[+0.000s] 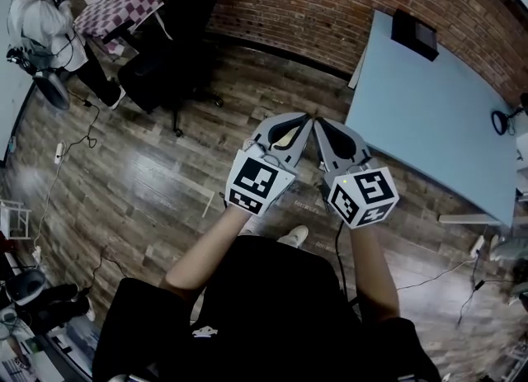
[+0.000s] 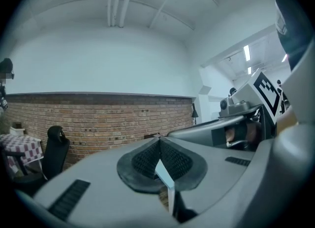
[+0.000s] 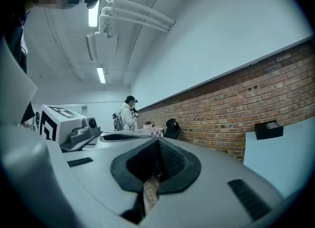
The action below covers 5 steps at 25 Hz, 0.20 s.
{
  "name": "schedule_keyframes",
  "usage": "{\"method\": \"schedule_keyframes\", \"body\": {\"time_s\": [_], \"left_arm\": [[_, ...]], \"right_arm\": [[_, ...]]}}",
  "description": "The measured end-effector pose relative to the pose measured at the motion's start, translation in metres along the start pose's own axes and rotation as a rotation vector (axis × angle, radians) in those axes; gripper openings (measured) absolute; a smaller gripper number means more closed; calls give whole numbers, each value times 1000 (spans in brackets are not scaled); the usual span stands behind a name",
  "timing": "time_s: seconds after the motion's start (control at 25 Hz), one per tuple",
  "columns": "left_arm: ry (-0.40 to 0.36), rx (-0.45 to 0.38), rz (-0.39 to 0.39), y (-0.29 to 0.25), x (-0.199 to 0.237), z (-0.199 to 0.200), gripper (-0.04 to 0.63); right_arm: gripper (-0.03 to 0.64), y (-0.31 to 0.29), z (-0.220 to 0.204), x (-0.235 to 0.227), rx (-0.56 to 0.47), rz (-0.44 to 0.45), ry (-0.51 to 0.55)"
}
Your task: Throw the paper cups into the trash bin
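No paper cup and no trash bin shows in any view. I hold both grippers side by side at chest height over the wooden floor, pointing level toward the brick wall. In the head view the left gripper and the right gripper nearly touch at their tips. The left gripper has its black pads pressed together with nothing between them. The right gripper is likewise shut and empty. Each gripper view also catches the other gripper beside it.
A light blue table stands at the right with a black box on its far corner. A black office chair, a checkered table and a person in white are at the far left. Cables lie on the floor.
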<state>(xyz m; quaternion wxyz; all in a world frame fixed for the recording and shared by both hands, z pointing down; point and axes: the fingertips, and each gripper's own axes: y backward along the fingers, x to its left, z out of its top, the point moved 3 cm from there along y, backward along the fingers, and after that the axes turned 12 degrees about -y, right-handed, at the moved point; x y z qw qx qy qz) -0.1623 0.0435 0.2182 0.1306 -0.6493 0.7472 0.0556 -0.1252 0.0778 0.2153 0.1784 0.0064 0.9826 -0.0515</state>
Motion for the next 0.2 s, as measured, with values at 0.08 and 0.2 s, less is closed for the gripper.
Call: {"method": "schedule_keyframes", "body": {"time_s": [0.08,0.2], "left_arm": [[5,-2,-1,11,5,-3,8],[10,-4,-2,27,12,-5,8]], "right_arm": [[2,-3,-4,11,2,-3,-4],[2,-8,-7,29,4,-6,-5]]}}
